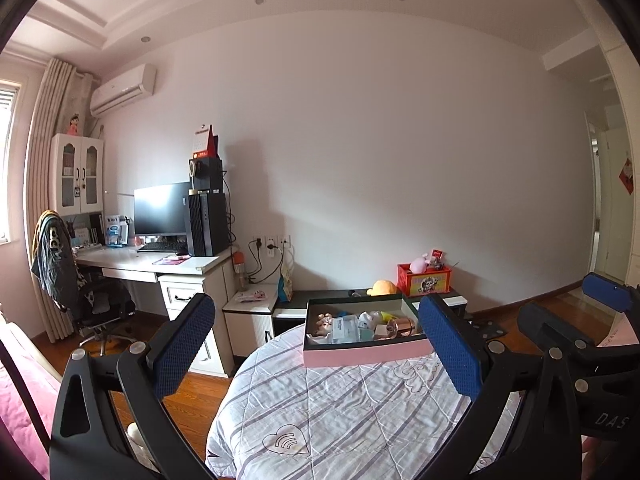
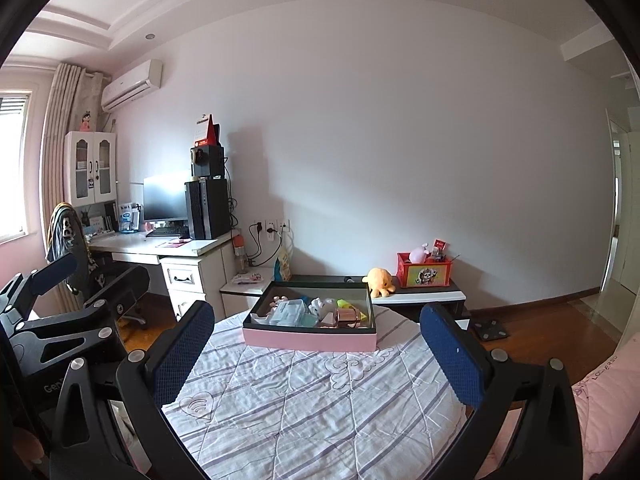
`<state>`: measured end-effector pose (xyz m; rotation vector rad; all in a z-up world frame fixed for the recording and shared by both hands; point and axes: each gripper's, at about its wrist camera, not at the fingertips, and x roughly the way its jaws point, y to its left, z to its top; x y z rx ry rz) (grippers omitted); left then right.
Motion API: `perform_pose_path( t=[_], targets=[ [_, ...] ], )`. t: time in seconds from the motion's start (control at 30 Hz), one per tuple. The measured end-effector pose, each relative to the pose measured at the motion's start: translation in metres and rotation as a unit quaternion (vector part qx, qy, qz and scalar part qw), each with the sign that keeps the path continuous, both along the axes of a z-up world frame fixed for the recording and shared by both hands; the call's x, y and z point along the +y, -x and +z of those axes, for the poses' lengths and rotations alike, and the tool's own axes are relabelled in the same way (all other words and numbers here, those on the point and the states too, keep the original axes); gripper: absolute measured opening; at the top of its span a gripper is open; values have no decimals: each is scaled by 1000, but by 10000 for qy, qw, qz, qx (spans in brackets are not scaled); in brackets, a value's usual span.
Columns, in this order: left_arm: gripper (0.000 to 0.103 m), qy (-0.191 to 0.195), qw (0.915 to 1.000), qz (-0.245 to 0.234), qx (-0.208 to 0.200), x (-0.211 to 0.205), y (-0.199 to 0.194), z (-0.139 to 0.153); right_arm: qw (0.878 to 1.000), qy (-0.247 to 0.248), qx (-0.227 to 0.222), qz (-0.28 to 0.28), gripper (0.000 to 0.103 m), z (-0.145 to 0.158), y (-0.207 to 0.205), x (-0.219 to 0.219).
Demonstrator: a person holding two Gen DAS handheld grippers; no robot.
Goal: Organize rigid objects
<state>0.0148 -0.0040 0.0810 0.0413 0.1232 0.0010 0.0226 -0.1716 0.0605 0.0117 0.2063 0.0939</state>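
Both the left gripper (image 1: 320, 352) and the right gripper (image 2: 316, 356) hover over the striped quilt (image 2: 304, 408) with jaws spread wide and holding nothing, aimed at what lies ahead. Farther on, near the bed's foot, the pink box (image 2: 310, 340) sits open, small items (image 2: 320, 312) gathered inside, probably so they stay together.
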Motion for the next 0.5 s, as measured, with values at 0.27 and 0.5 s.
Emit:
perform_pose_path(
  t=[0.27,0.5],
  targets=[
    [103,19,9999,2,-104,0,18,3,9998,47,-194,-35,103,6,25,4],
    [103,14,9999,17,-129,-1,22,5,9997,41,-234,-27,103,6,30,4]
  ],
)
